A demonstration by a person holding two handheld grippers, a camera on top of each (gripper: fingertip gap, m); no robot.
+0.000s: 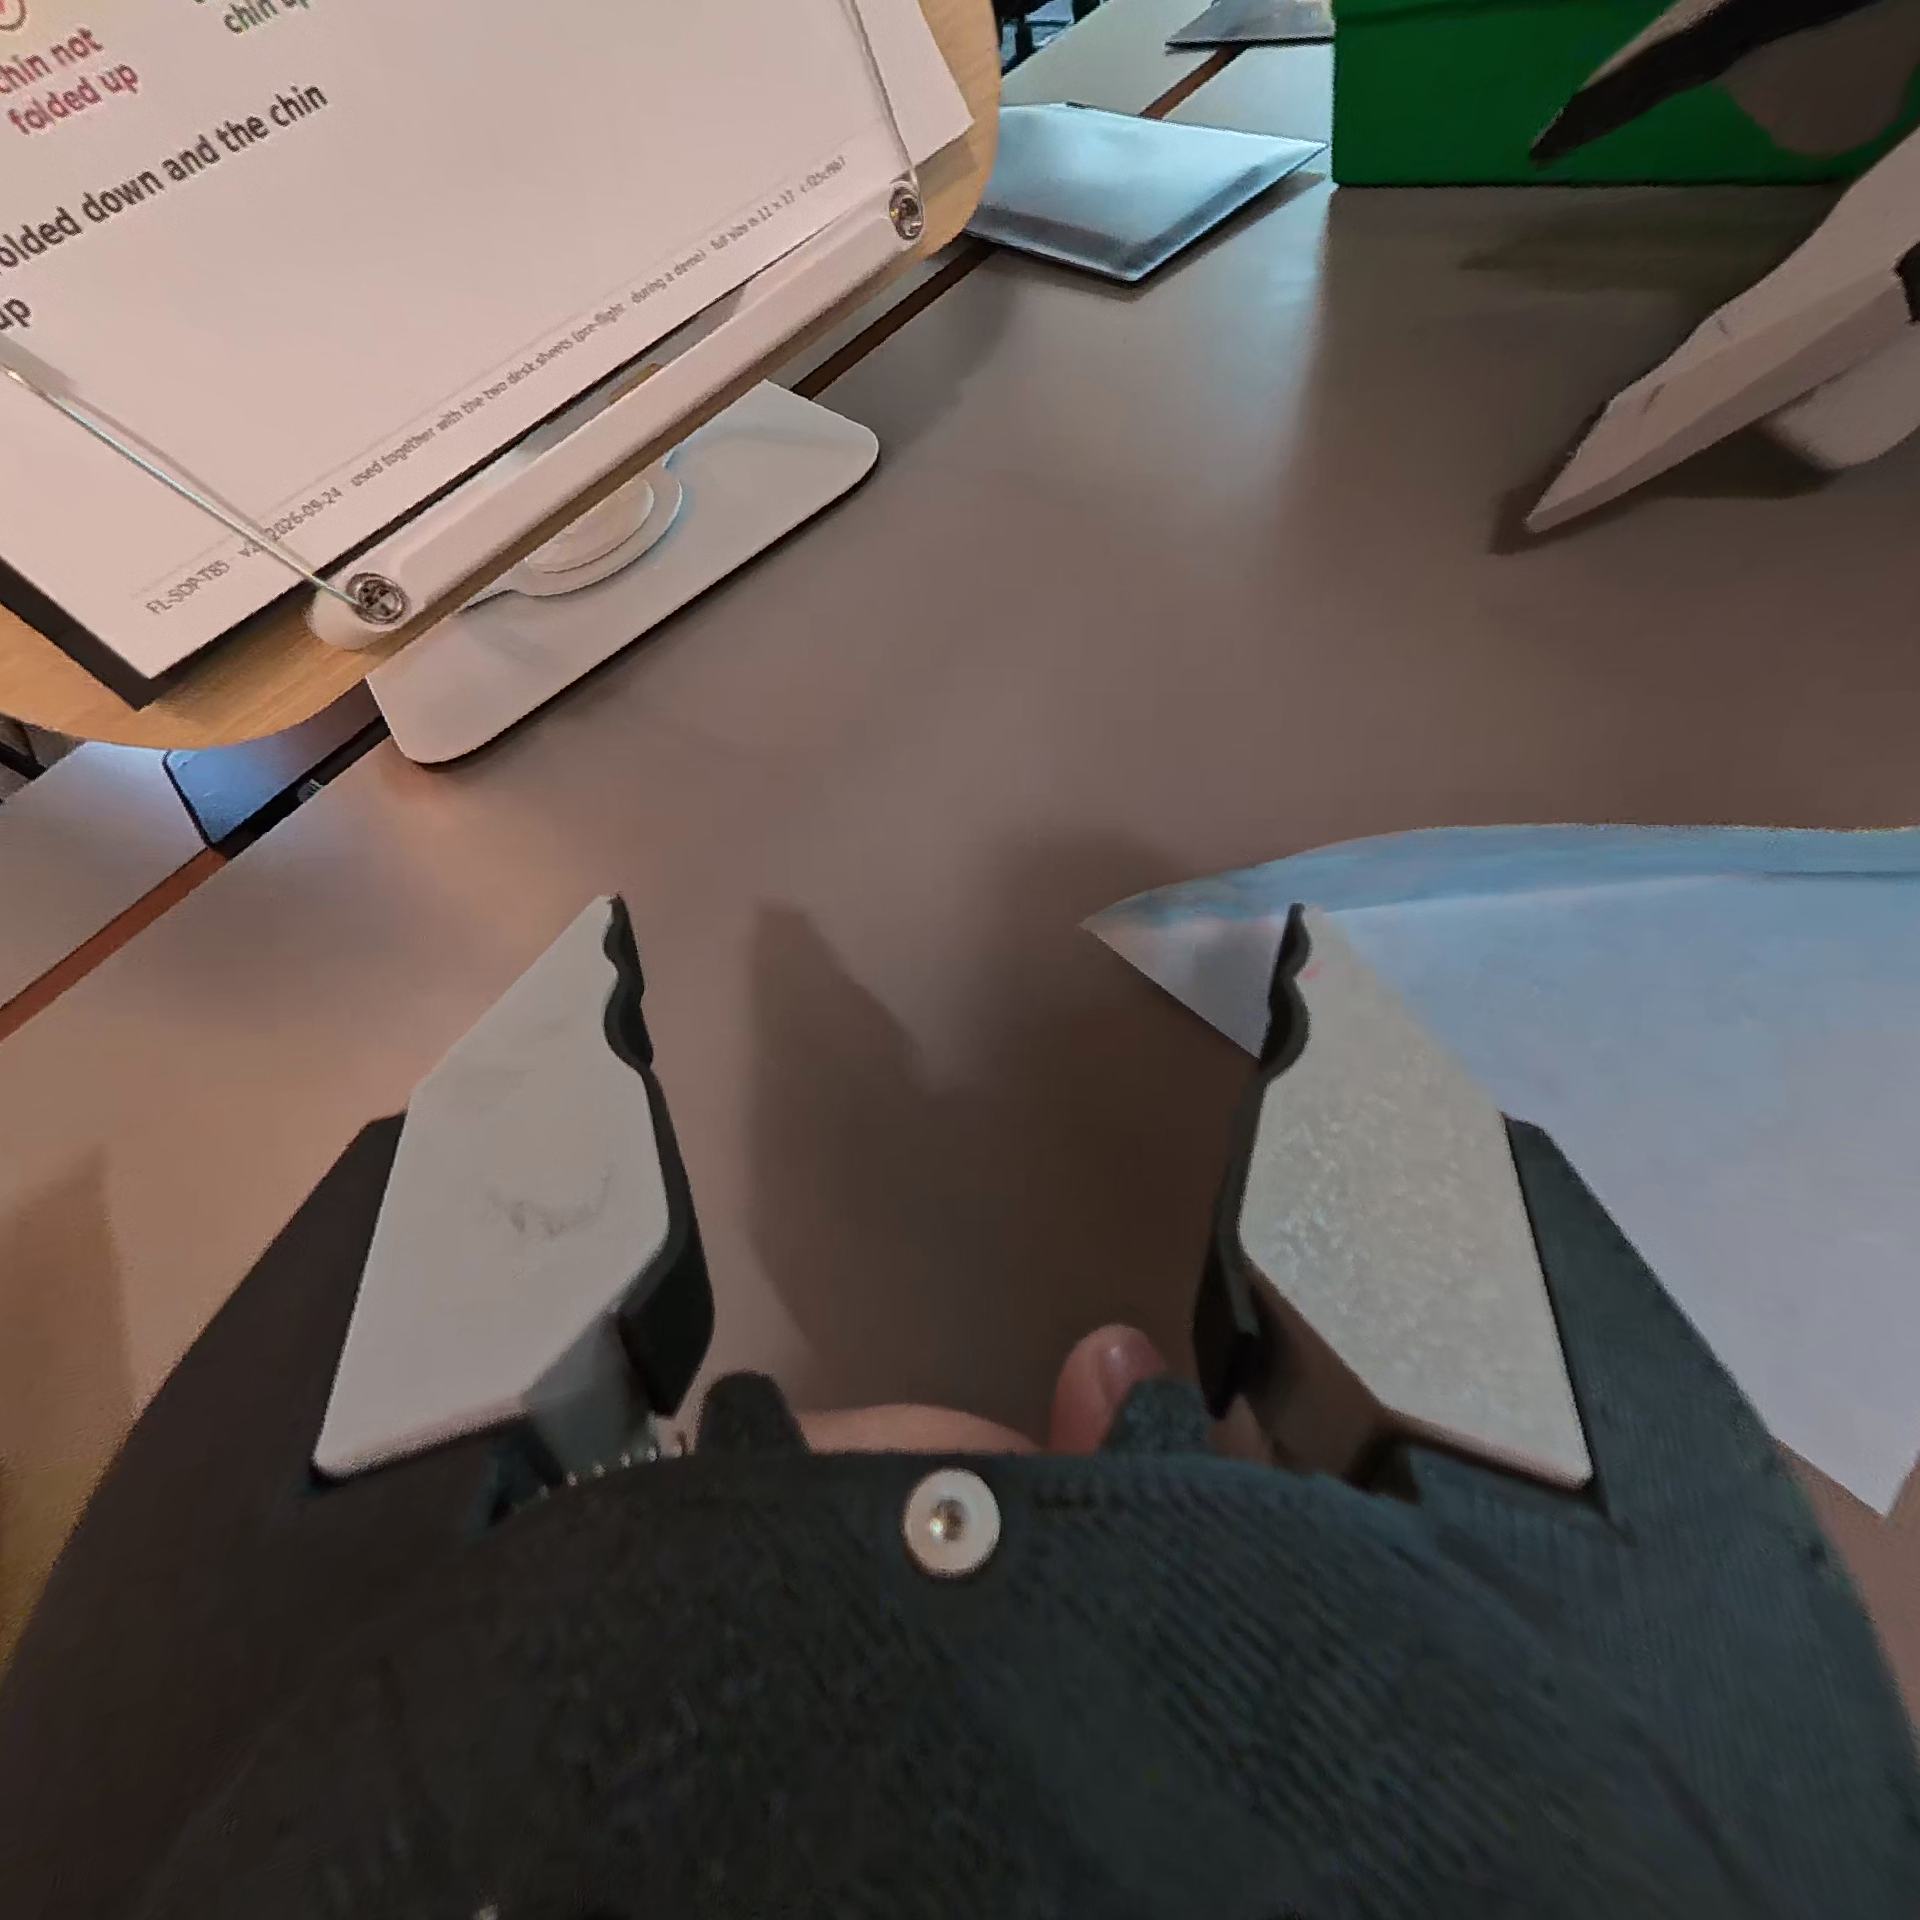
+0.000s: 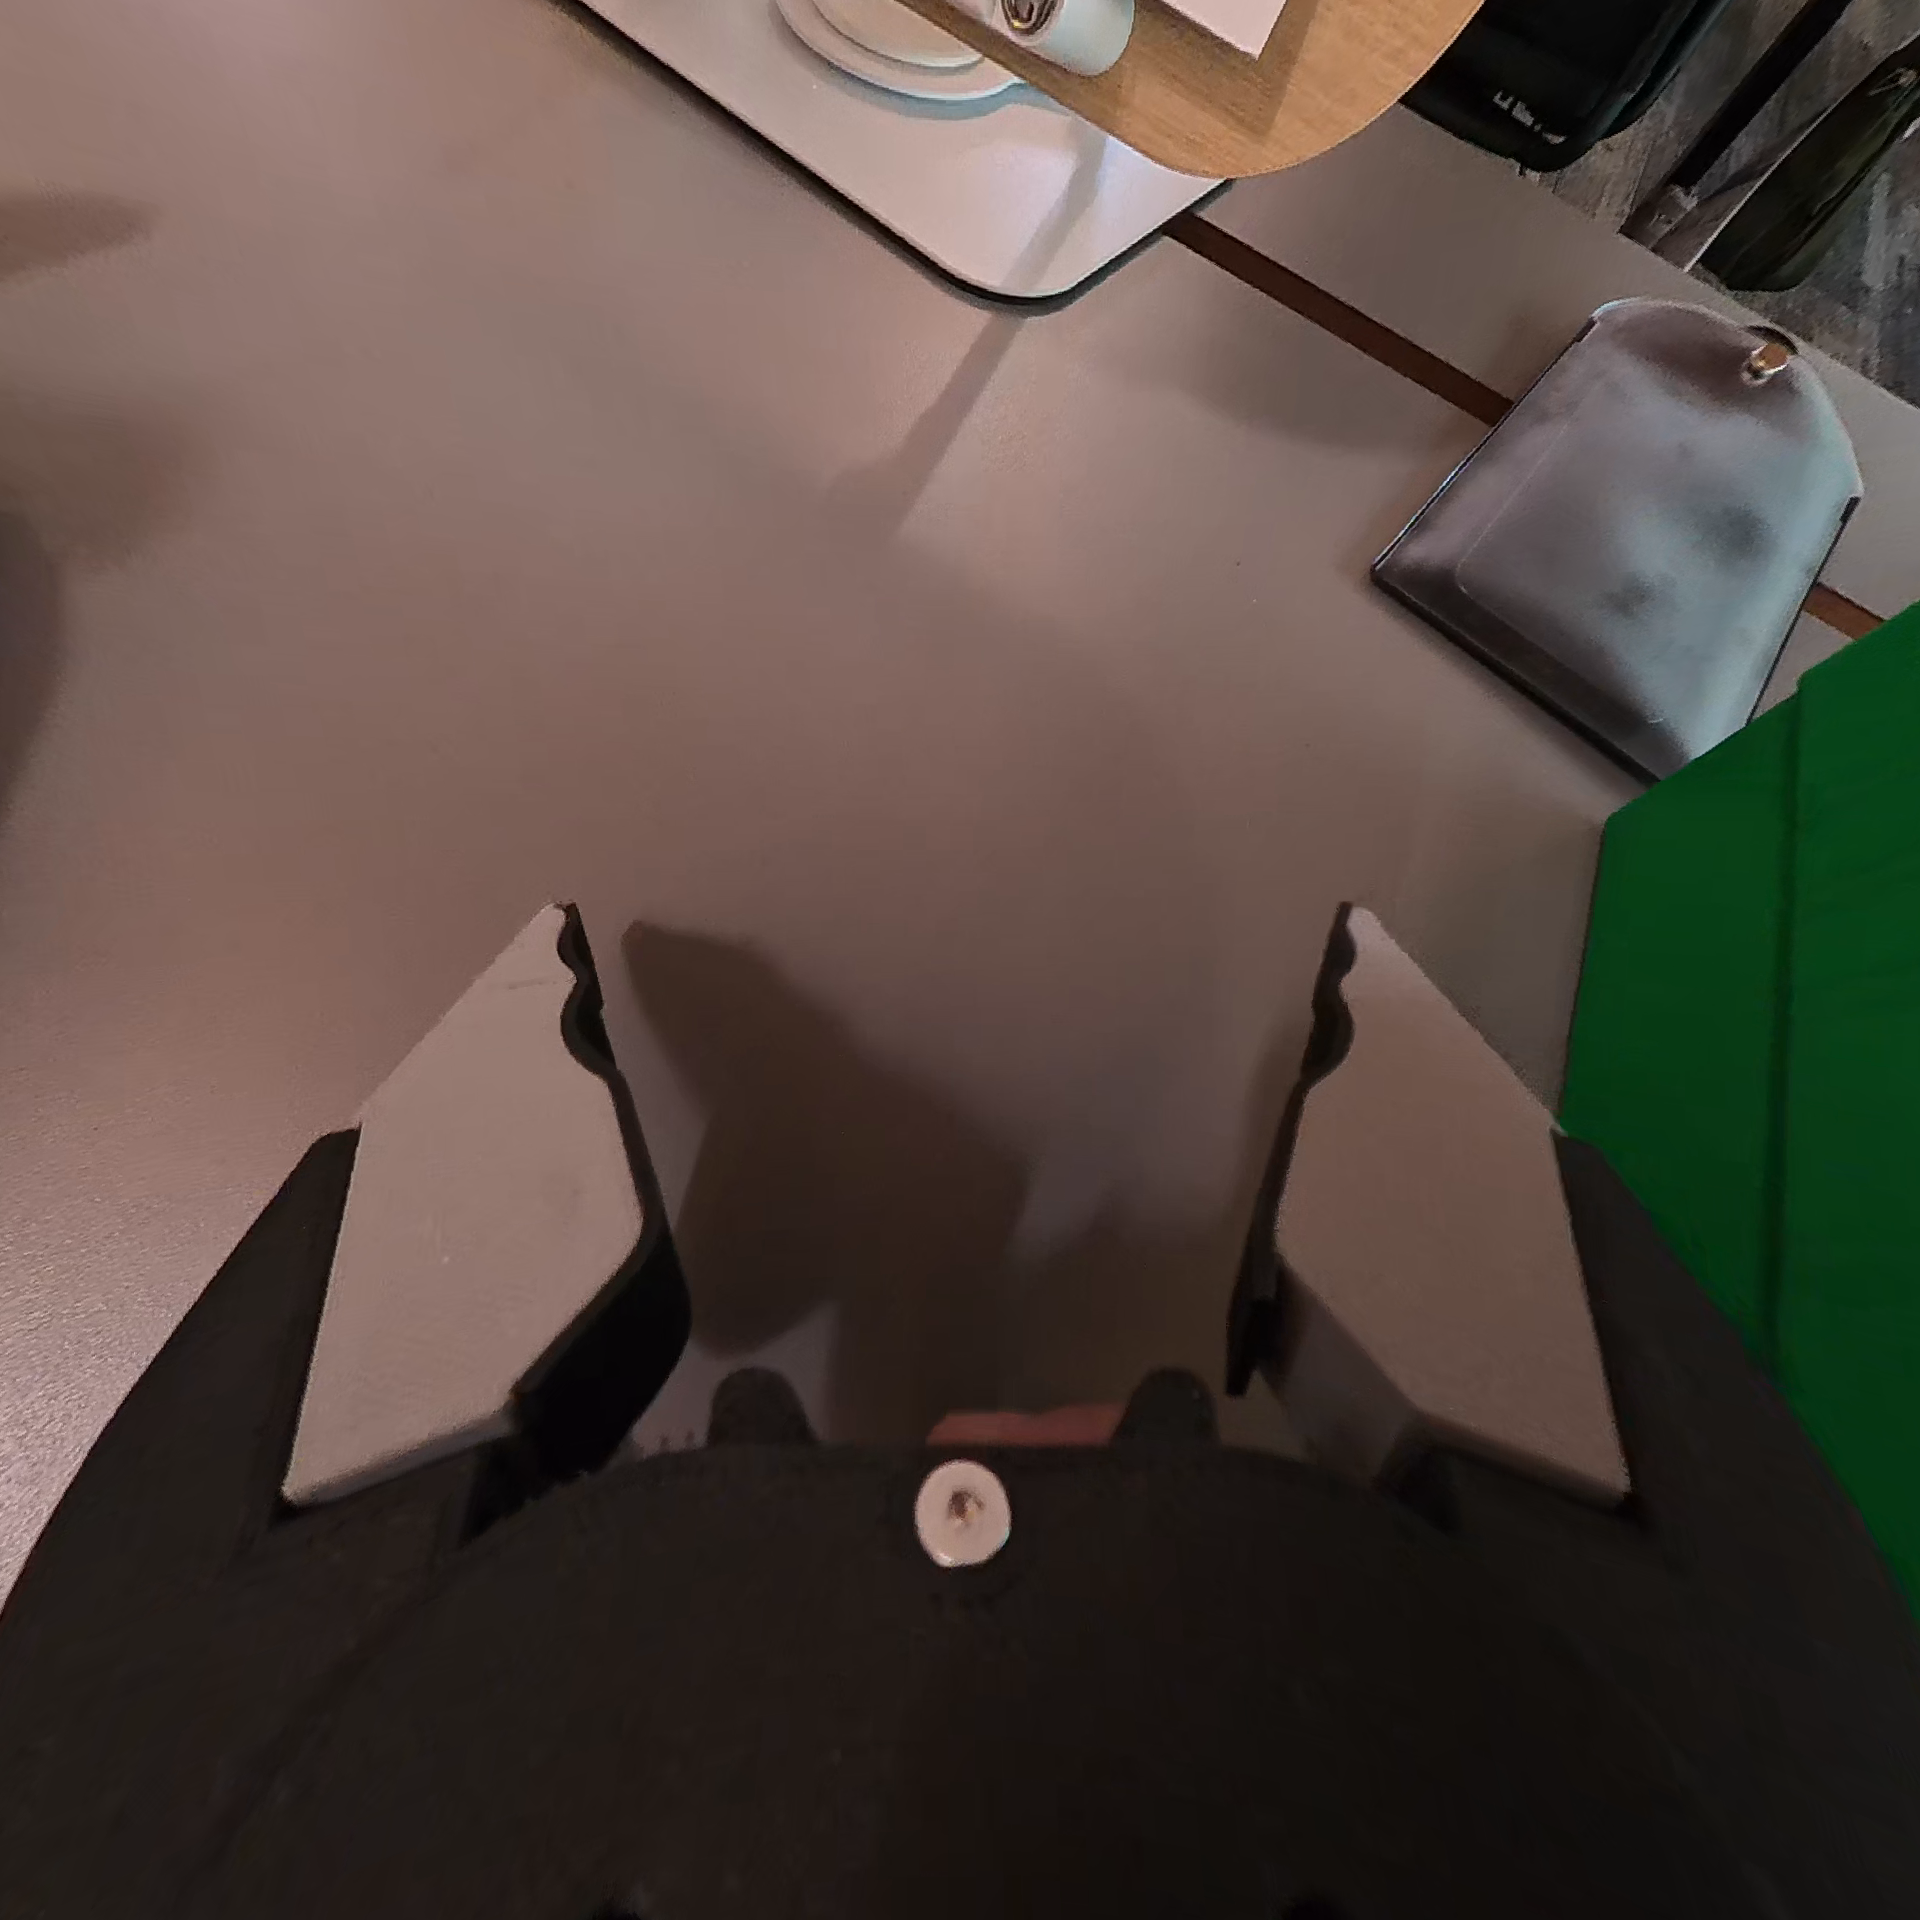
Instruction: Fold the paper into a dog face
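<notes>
Left wrist view shows the left gripper (image 1: 956, 914) with its fingers spread wide apart over the grey-brown bench (image 1: 1039, 644), holding nothing. A pale blue-white sheet of paper (image 1: 1621, 1029) lies flat on the bench at the right, its pointed corner reaching just behind the right fingertip. Farther off stands a wooden document stand with a printed sheet (image 1: 436, 270) (on a white base). The right gripper (image 2: 956, 914) likewise hangs agape above bare bench, beside a green box (image 2: 1766, 997).

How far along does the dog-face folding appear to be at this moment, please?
Done: no finished fold is visible on the pale blue paper, which lies on the table. In hand: nothing; the left gripper and right gripper are open and empty. Left: apparently all the folding.
</notes>
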